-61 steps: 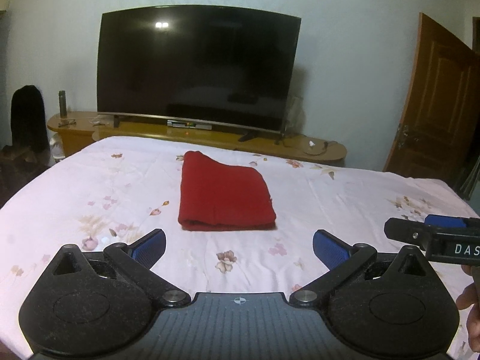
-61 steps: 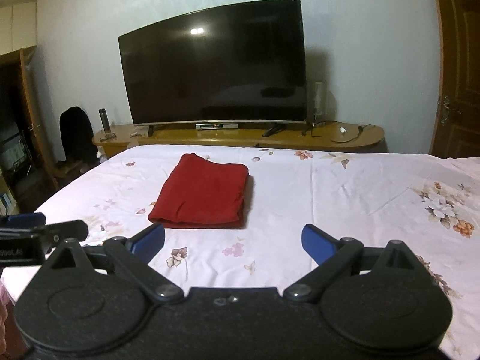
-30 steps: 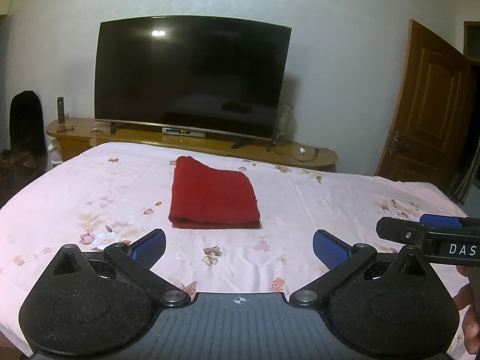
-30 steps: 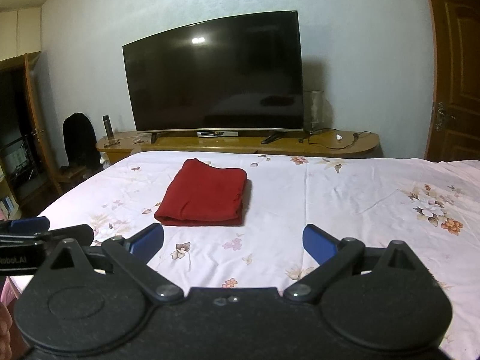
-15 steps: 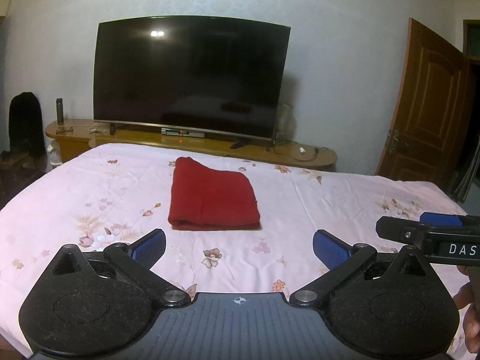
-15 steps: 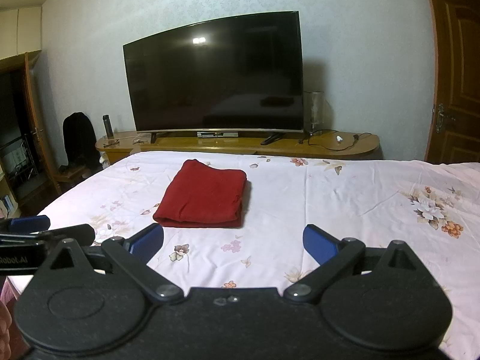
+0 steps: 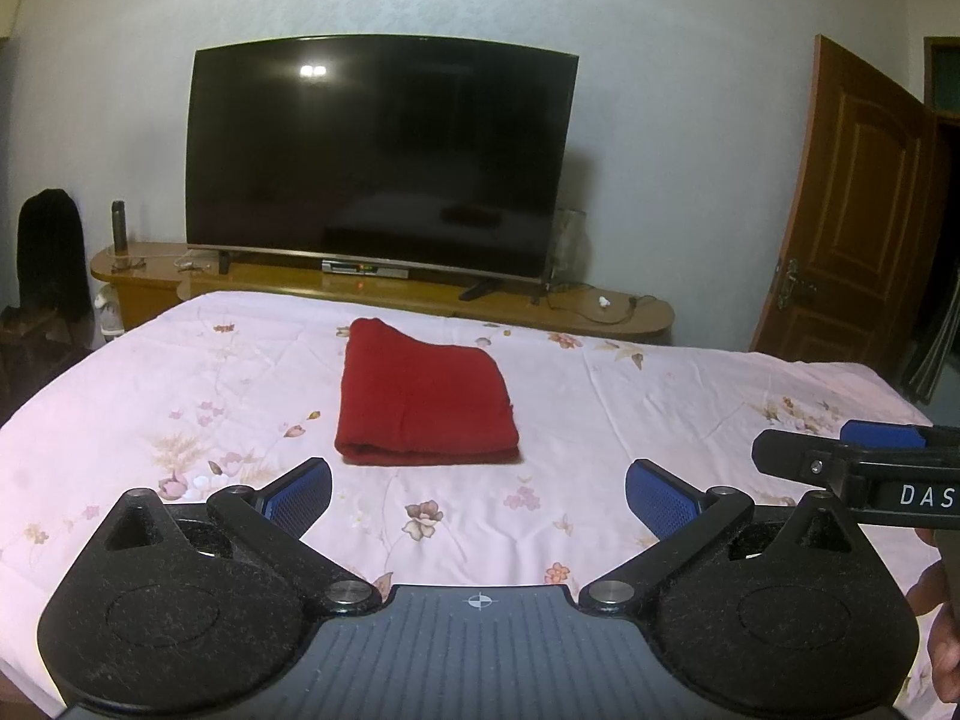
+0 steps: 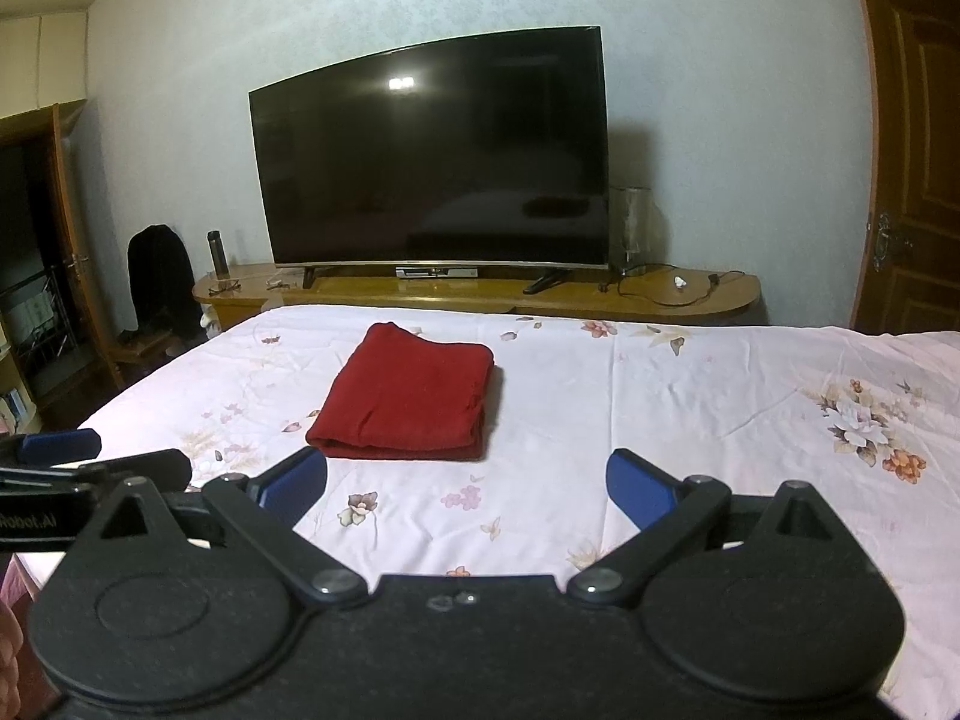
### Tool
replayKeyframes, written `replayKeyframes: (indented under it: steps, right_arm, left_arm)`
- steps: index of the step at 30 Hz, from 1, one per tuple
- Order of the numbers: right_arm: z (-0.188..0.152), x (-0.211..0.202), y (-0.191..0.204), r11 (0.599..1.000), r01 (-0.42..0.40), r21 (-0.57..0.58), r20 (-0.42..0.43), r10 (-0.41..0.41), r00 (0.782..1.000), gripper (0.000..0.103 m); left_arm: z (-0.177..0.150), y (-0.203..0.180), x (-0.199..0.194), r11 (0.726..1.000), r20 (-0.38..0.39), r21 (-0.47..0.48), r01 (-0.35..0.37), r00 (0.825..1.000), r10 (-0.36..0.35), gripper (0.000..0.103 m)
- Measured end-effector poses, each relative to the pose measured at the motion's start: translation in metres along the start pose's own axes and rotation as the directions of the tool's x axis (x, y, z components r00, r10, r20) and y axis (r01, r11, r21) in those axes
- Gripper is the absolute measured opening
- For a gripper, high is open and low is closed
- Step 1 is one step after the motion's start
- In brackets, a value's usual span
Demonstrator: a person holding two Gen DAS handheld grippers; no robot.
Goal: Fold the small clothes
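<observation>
A red garment (image 7: 423,399) lies folded into a neat rectangle on the pink flowered bedsheet (image 7: 660,420), near the middle of the bed. It also shows in the right wrist view (image 8: 408,402). My left gripper (image 7: 478,495) is open and empty, held back from the garment near the bed's front edge. My right gripper (image 8: 466,483) is open and empty too, level with the left one and to its right. Each gripper shows at the edge of the other's view.
A large dark curved TV (image 7: 378,156) stands on a long wooden console (image 7: 600,315) beyond the bed. A wooden door (image 7: 852,228) is at the right. A dark coat on a chair (image 8: 159,279) and a doorway are at the left.
Both grippers have drawn back from the garment and risen a little since two seconds ago. The garment has stayed folded in place. In the last half second almost nothing moves.
</observation>
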State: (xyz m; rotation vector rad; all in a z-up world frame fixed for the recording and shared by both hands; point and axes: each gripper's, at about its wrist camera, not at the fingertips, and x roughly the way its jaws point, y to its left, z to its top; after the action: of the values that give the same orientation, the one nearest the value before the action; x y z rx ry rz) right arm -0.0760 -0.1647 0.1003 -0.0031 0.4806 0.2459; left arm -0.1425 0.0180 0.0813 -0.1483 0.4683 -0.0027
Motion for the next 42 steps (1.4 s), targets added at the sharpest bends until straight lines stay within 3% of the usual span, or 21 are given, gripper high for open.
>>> replayKeyframes:
  steps: [42]
  right_arm:
    - [0.005,0.001,-0.012,1.000,-0.007,-0.005,-0.001,0.007,1.000,0.100]
  left_arm:
    - [0.003,-0.004,0.005,1.000,0.017,0.017,0.006,1.000,-0.006,0.103]
